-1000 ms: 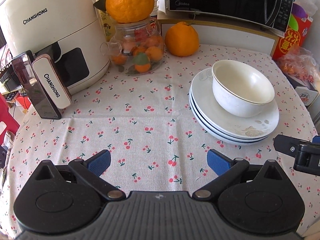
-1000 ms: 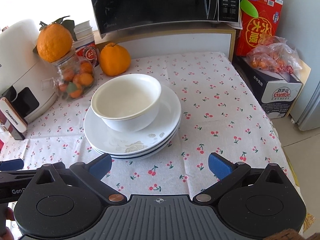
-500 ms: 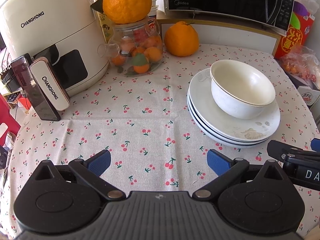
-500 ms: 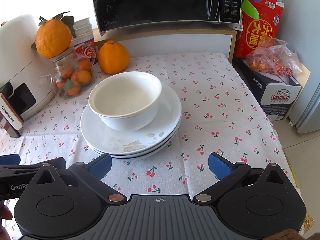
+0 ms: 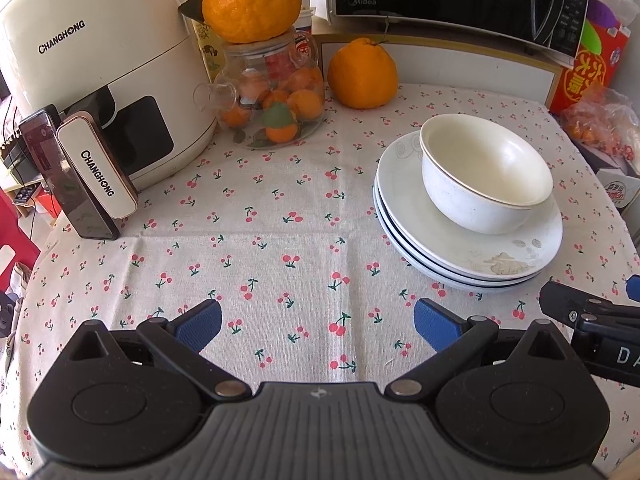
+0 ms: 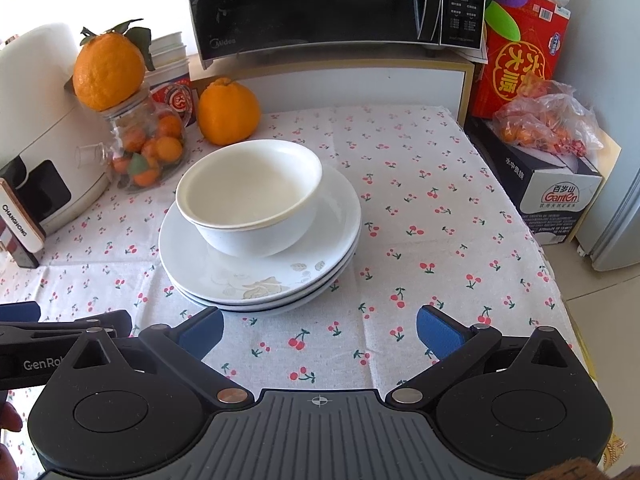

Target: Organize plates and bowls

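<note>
A white bowl stands on a stack of three white plates at the right of the cherry-print table. In the right wrist view the bowl and plates lie just ahead, left of centre. My left gripper is open and empty, low over the cloth, left of the stack. My right gripper is open and empty, just in front of the plates' near edge. Each gripper shows at the edge of the other's view.
A white air fryer and its detached drawer front stand at the left. A glass teapot of small oranges carries a big orange; another orange sits behind. A microwave, red box and carton are behind and right.
Both grippers have drifted slightly; the plates and bowl sit a little left and closer in the right wrist view. Nothing was taken hold of.
</note>
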{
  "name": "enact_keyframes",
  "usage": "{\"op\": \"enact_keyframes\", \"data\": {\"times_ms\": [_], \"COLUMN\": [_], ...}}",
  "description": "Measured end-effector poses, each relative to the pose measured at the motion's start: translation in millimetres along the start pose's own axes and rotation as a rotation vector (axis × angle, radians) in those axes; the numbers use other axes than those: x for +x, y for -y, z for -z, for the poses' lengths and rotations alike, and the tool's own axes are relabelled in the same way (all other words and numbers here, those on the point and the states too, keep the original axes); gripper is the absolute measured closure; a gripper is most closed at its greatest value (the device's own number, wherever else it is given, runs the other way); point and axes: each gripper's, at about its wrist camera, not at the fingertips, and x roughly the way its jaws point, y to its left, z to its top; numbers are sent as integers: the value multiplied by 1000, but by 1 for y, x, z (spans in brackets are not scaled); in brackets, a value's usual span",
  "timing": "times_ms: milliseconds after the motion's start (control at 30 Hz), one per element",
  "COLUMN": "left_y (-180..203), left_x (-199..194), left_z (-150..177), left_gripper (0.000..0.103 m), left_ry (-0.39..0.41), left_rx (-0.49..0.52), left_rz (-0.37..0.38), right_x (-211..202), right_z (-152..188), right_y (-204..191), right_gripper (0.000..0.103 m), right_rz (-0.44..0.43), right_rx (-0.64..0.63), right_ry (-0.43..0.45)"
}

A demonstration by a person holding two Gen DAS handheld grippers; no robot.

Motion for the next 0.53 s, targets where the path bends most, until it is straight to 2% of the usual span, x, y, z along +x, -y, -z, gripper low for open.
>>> {"op": "enact_keyframes", "data": {"times_ms": [533], "left_y": [0], "left_x": [5], "left_z": [0], "left_gripper": [0], "left_ry": [-11], "left_rx": [11], "left_rz": [19], "right_x": [3], "right_z": [1], "right_y": [1], "right_gripper": [0], "right_rz": [9], "right_rx": [-7], "right_ry": [-6]}}
